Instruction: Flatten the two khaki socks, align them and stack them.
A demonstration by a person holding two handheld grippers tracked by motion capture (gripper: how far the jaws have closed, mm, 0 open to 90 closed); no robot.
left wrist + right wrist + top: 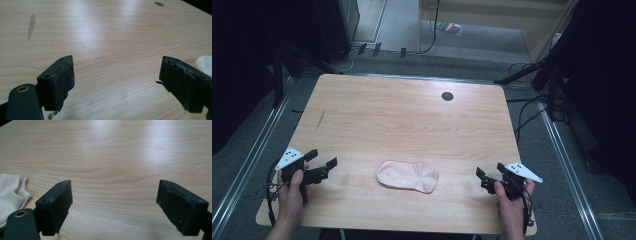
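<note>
A pale wood table (402,120), a sock (407,176) lying flat at six o'clock – left gripper (323,166) at eight and right gripper (490,172) at four, both gaping, empty – probably about to close in on it.

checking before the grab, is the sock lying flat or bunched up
Flat: the sock lies spread on the table, no humps or rolls. Whether it is doubled over, cannot tell.

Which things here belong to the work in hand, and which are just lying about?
In the work:
- flat pale pink fabric sock, lying between the grippers
- left gripper, jaws open, empty
- right gripper, jaws open, empty

Lying about:
- small dark round hole in the light wooden table
- colourful packet on the floor
- black cables beside the table
</note>
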